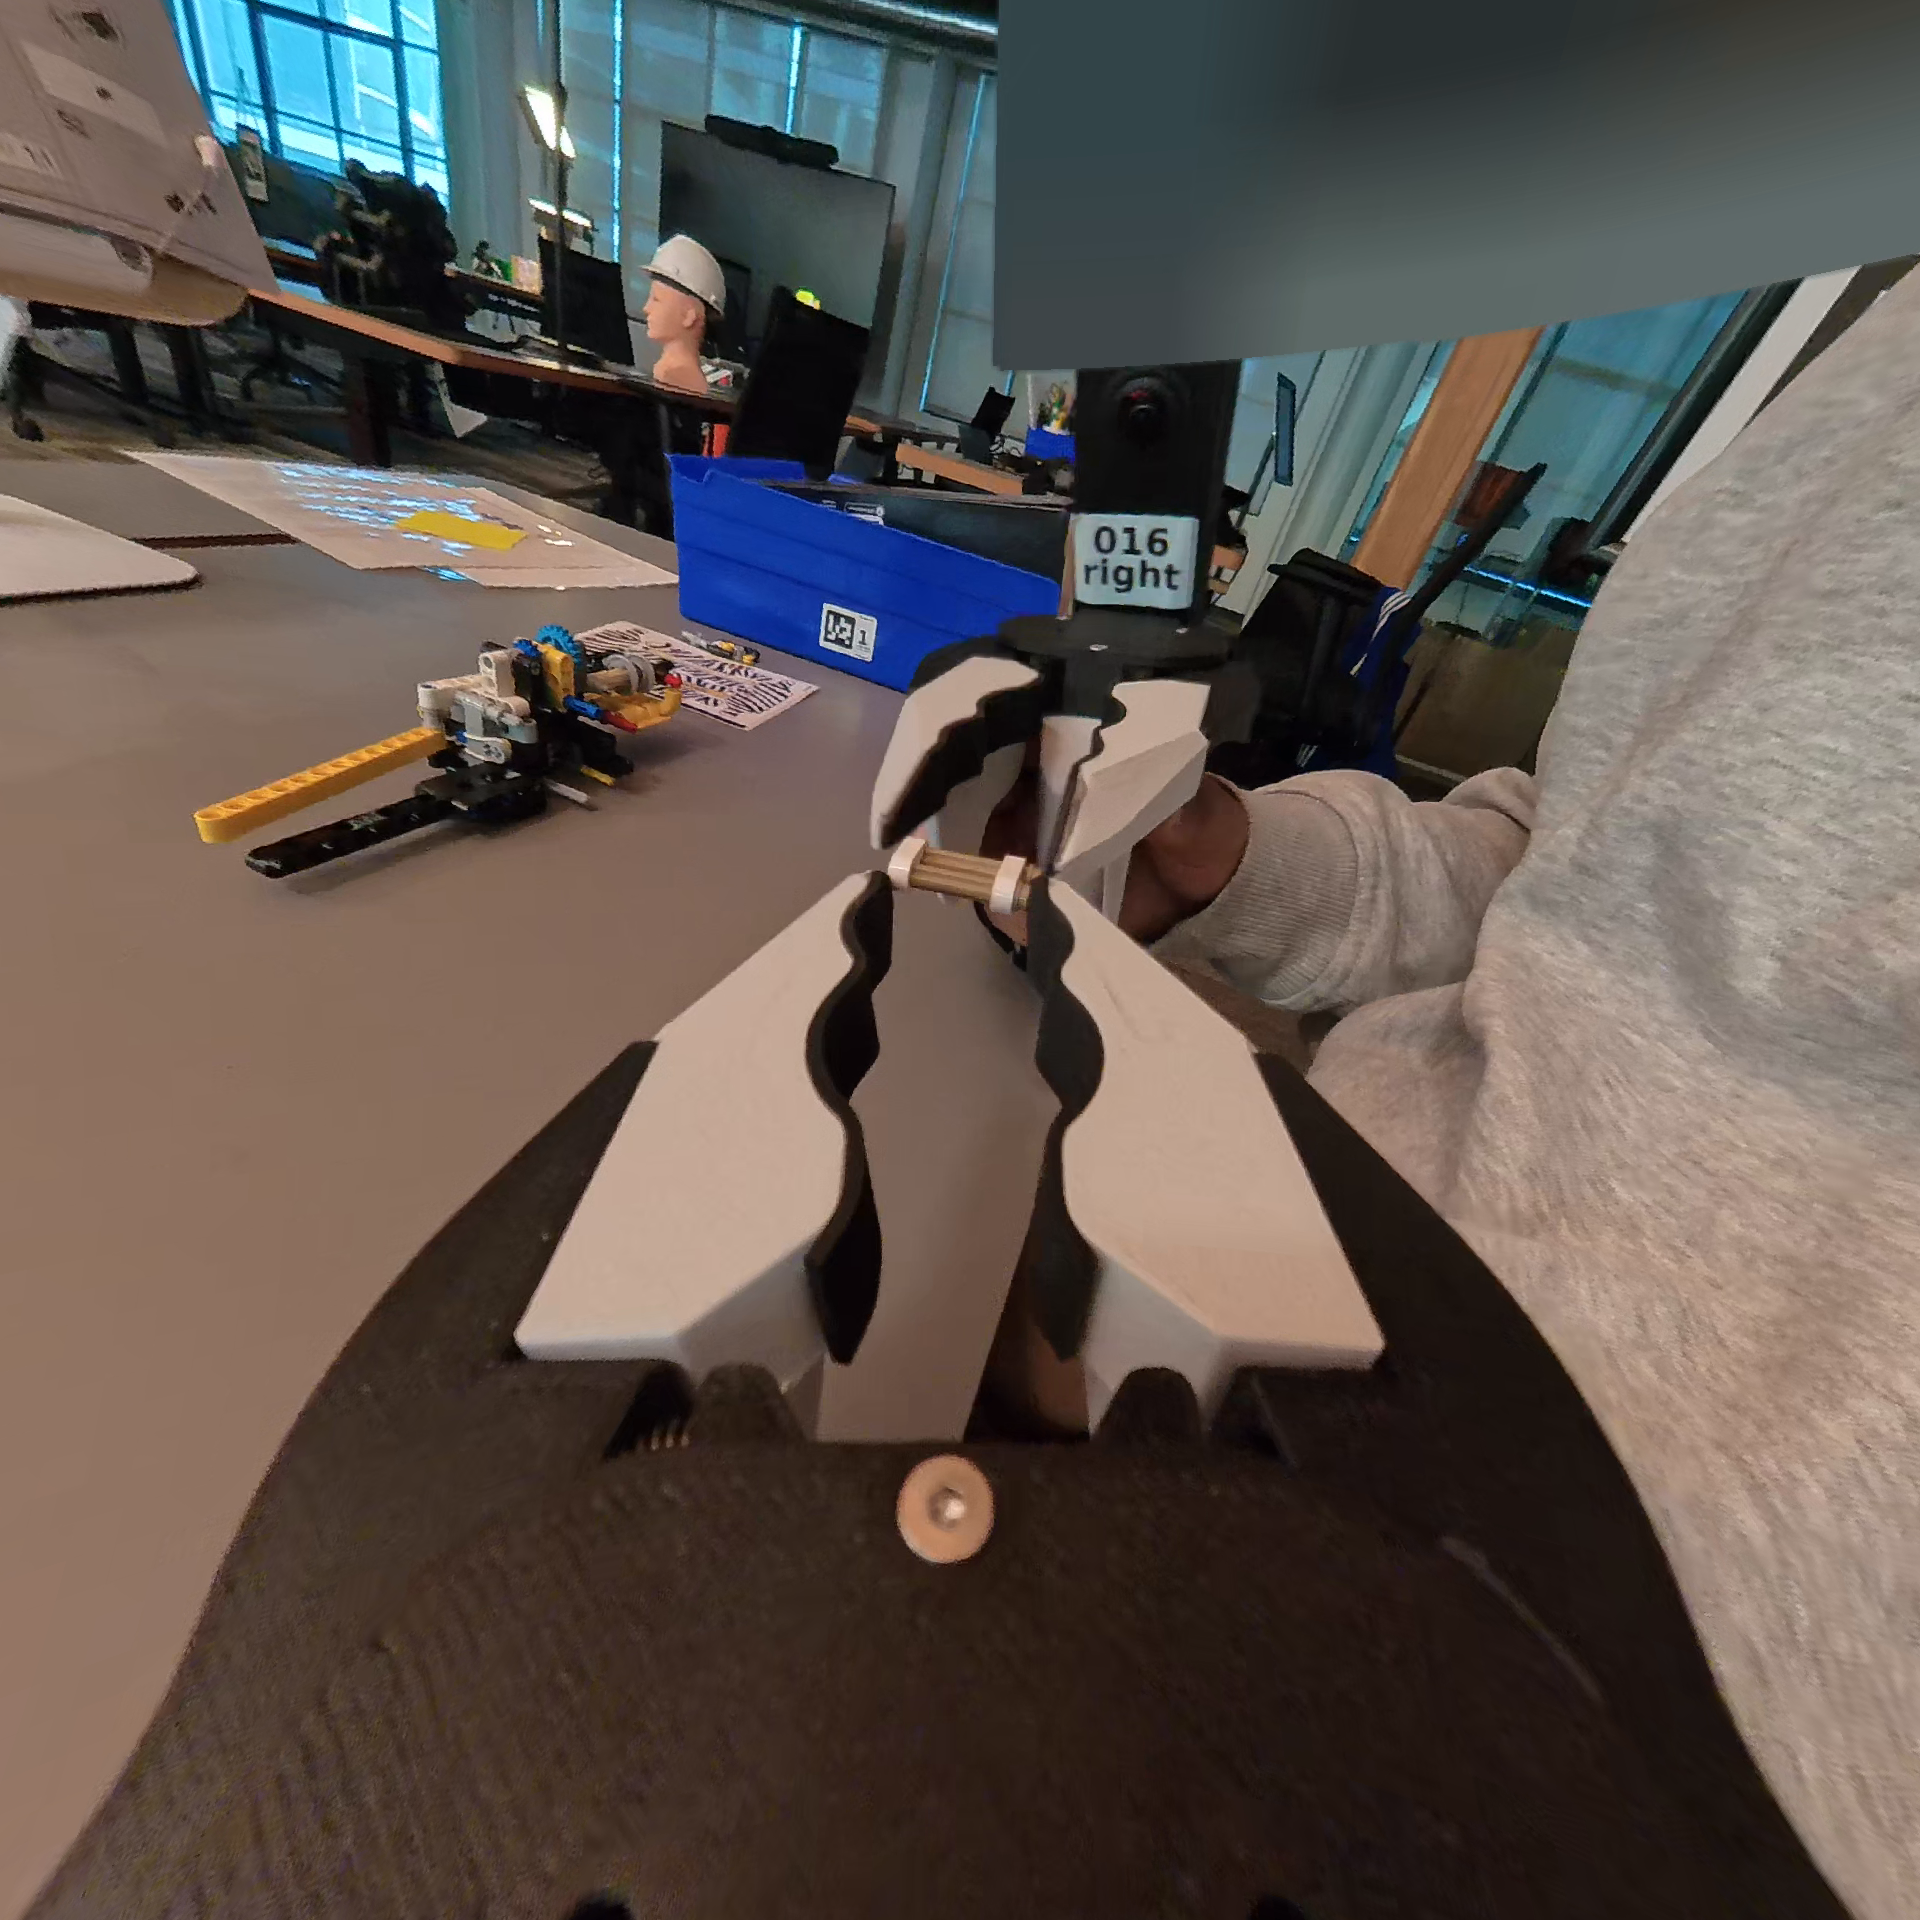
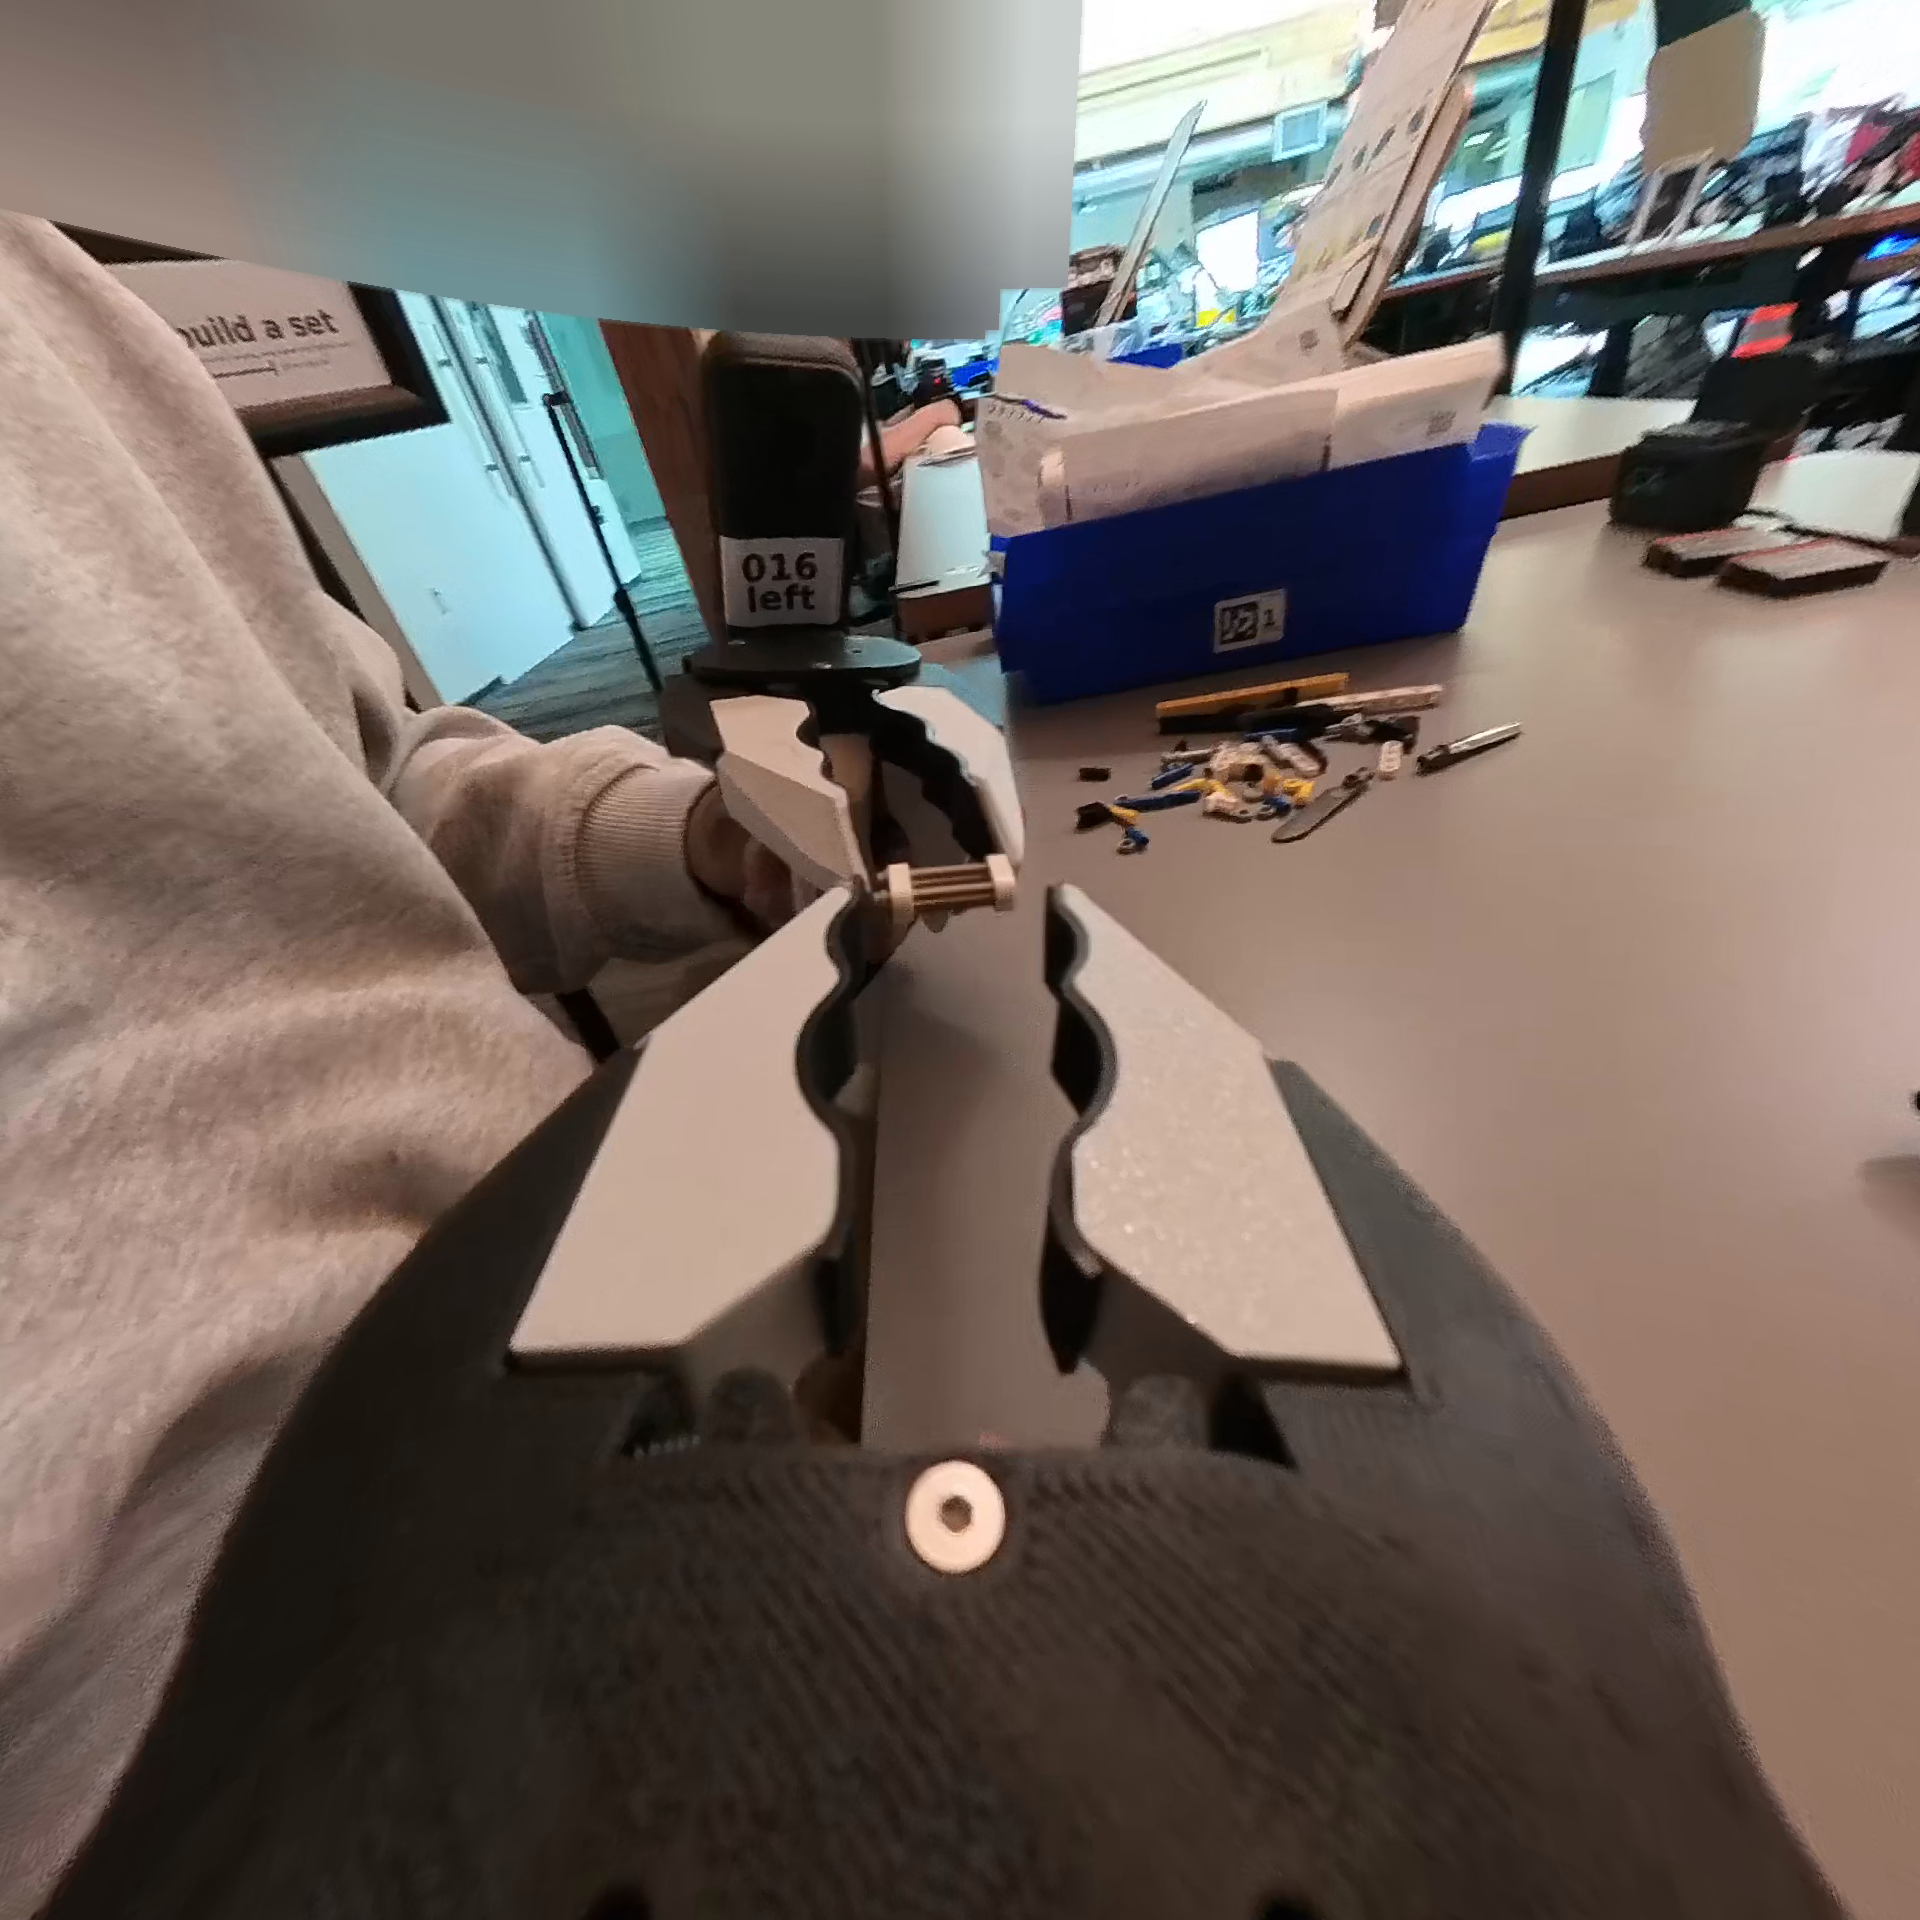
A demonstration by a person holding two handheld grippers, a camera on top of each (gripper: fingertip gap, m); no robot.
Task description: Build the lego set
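A tan ribbed axle with a white bush on each end (image 1: 954, 878) is gripped lengthwise between the tips of my left gripper (image 1: 956, 889), held above the grey table. My right gripper (image 2: 951, 902) is open. Its tips straddle the same axle (image 2: 948, 883) from the opposite side: one tip is near one end, the other stands clear of the far end. The partly built model (image 1: 520, 717), with a yellow beam (image 1: 312, 781) and a black beam sticking out, lies on the table at the left. Several loose pieces (image 2: 1247, 774) lie at the right.
A blue bin (image 1: 852, 592) stands behind the model, with a striped sticker sheet (image 1: 717, 675) in front of it. Another blue bin (image 2: 1247, 571) holding paper bags stands behind the loose pieces. The person's grey sleeves (image 2: 260, 831) fill the near side. Papers (image 1: 416, 520) lie far left. Less than 4 cm separates the two grippers' tips. From either gripper's tips it is about 25 cm to the yellow beam (image 1: 312, 781).
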